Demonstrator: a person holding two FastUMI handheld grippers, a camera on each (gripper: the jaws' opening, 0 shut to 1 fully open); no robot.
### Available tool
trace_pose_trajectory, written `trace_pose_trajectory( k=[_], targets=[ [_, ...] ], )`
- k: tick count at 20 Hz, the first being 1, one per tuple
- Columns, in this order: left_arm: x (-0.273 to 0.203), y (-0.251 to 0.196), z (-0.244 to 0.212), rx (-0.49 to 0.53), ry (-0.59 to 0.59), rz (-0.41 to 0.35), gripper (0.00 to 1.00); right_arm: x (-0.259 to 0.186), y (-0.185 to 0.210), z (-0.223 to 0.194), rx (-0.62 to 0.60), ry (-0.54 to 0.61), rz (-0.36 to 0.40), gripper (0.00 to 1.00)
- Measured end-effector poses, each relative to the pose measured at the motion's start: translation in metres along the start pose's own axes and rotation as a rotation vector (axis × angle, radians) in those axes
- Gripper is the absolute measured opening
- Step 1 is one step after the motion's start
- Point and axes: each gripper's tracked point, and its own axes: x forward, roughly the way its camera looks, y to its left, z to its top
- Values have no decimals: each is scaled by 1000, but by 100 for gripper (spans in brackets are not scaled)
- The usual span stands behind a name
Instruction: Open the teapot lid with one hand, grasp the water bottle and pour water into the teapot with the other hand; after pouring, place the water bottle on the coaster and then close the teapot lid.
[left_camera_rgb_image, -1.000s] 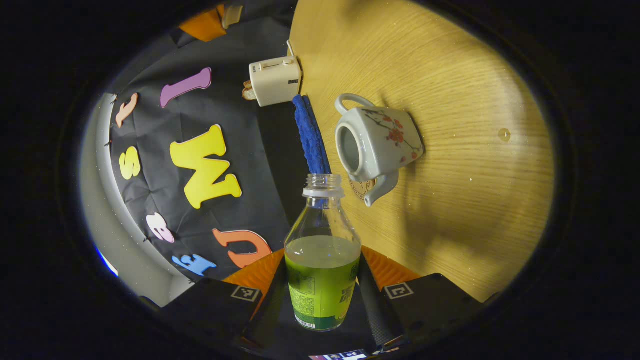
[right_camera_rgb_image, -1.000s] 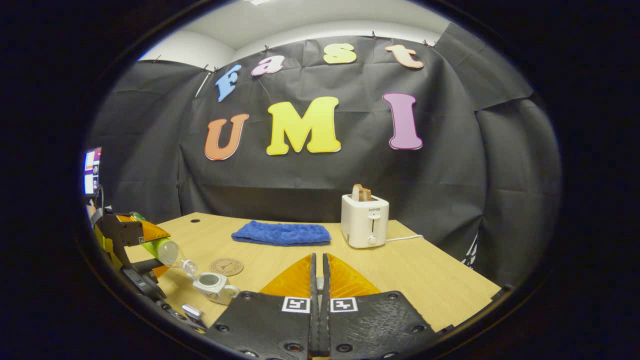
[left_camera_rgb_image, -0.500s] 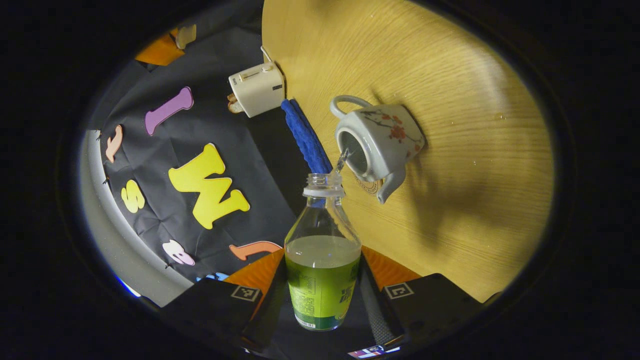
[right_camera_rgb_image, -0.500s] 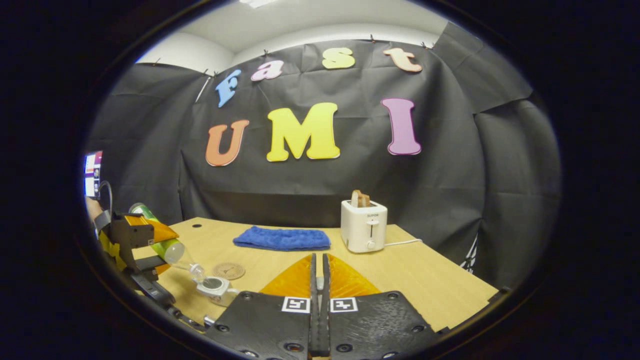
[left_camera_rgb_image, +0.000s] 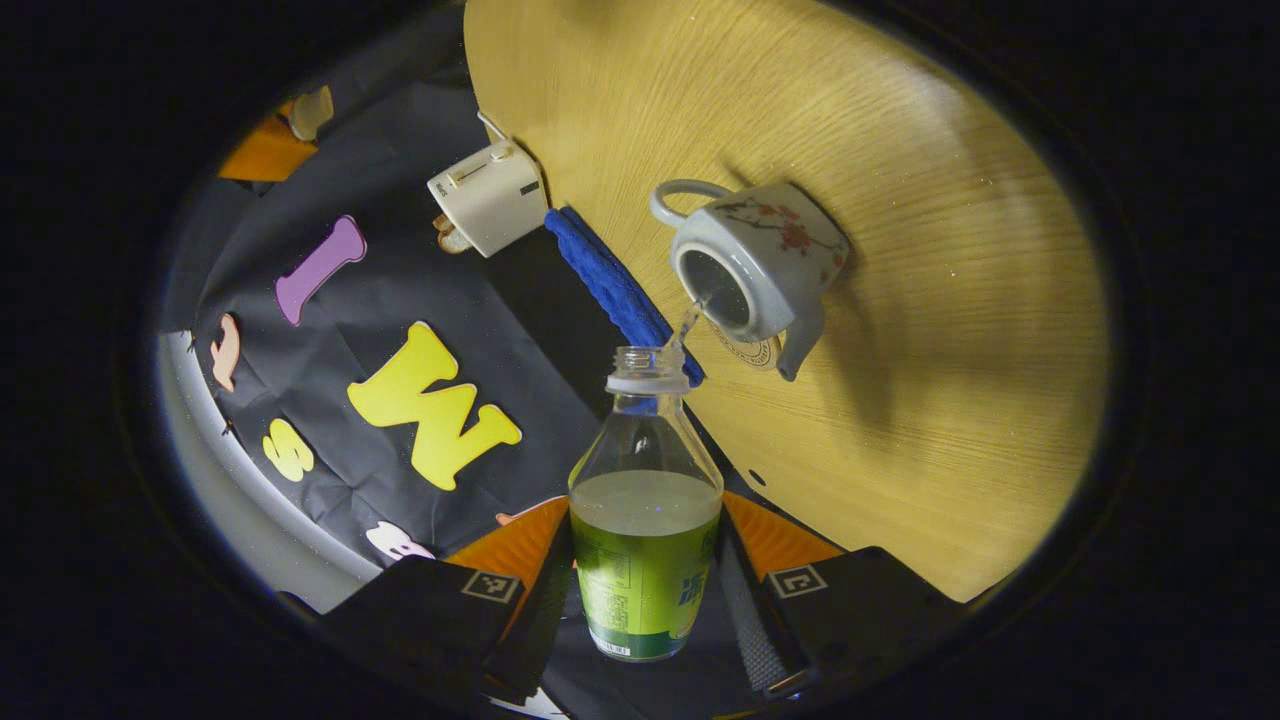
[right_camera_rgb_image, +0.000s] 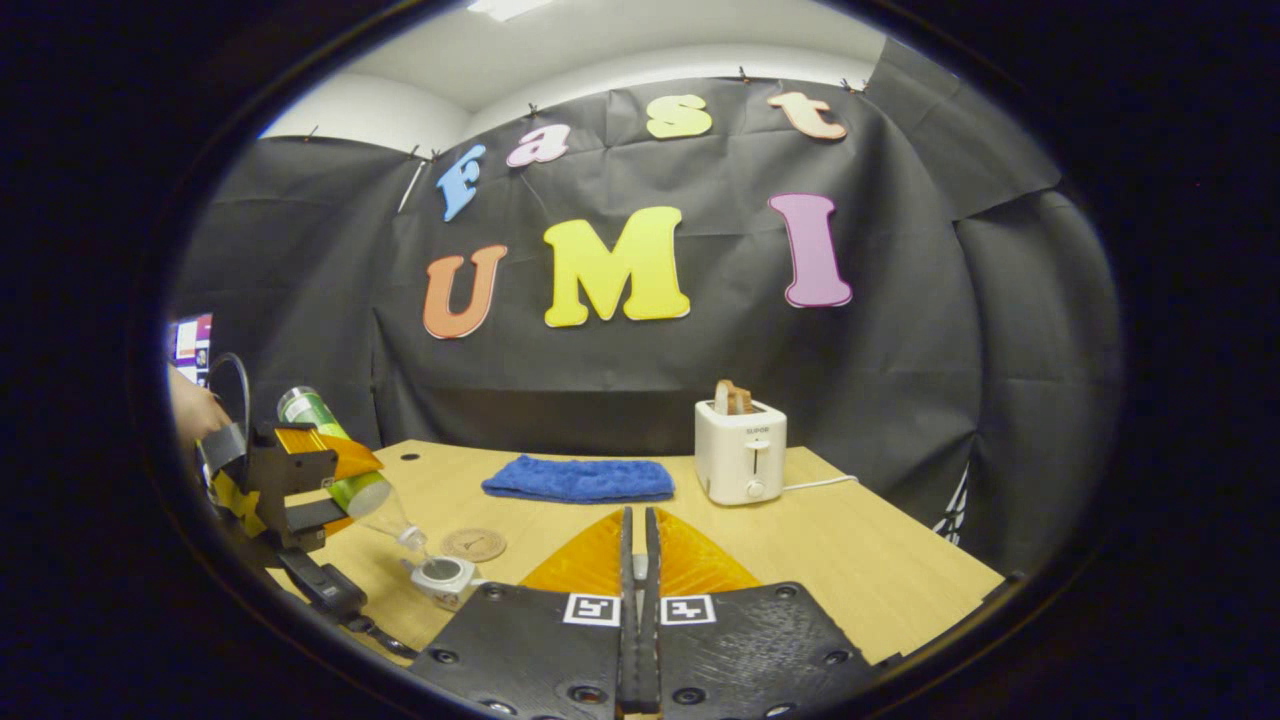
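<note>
My left gripper (left_camera_rgb_image: 645, 500) is shut on a clear water bottle (left_camera_rgb_image: 645, 585) with a green label, uncapped and tilted. A thin stream of water (left_camera_rgb_image: 685, 322) runs from its mouth into the open white teapot (left_camera_rgb_image: 765, 255) with red flowers. The round coaster (left_camera_rgb_image: 748, 350) lies just behind the pot. In the right gripper view, the left gripper (right_camera_rgb_image: 330, 470) tips the bottle (right_camera_rgb_image: 345, 485) over the teapot (right_camera_rgb_image: 445, 577) at the lower left, beside the coaster (right_camera_rgb_image: 474, 544). My right gripper (right_camera_rgb_image: 637, 520) is shut and held off to the side; in the left gripper view its tip (left_camera_rgb_image: 265, 150) carries the pale teapot lid (left_camera_rgb_image: 308, 112).
A white toaster (right_camera_rgb_image: 741, 452) with toast and a folded blue towel (right_camera_rgb_image: 578, 480) stand at the back of the wooden table (left_camera_rgb_image: 900, 150). A hand (right_camera_rgb_image: 190, 410) holds the left gripper near the table's left edge, below a screen (right_camera_rgb_image: 192, 340).
The bottle has tipped further and moved over the teapot's opening; water now streams in. The right gripper has stayed shut and drifted slightly.
</note>
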Motion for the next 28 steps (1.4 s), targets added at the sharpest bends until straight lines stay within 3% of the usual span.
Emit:
trace_pose_trajectory(
  k=[6, 14, 16, 21, 28],
  targets=[
    [-6, 8, 1, 69, 11, 13, 75, 0, -7, 4, 17, -4, -4, 0],
    [-10, 5, 0, 81, 14, 2, 75, -3, -10, 7, 21, -12, -3, 0],
    [-9, 5, 0, 79, 19, 2, 72, -2, -10, 5, 21, -9, -4, 0],
    [-8, 4, 1, 66, 14, 1, 78, -1, -18, 5, 28, -7, -23, 0],
    [-4, -6, -6, 21, 24, -15, 75, 0, -24, 4, 30, 0, -37, 0]
  ],
)
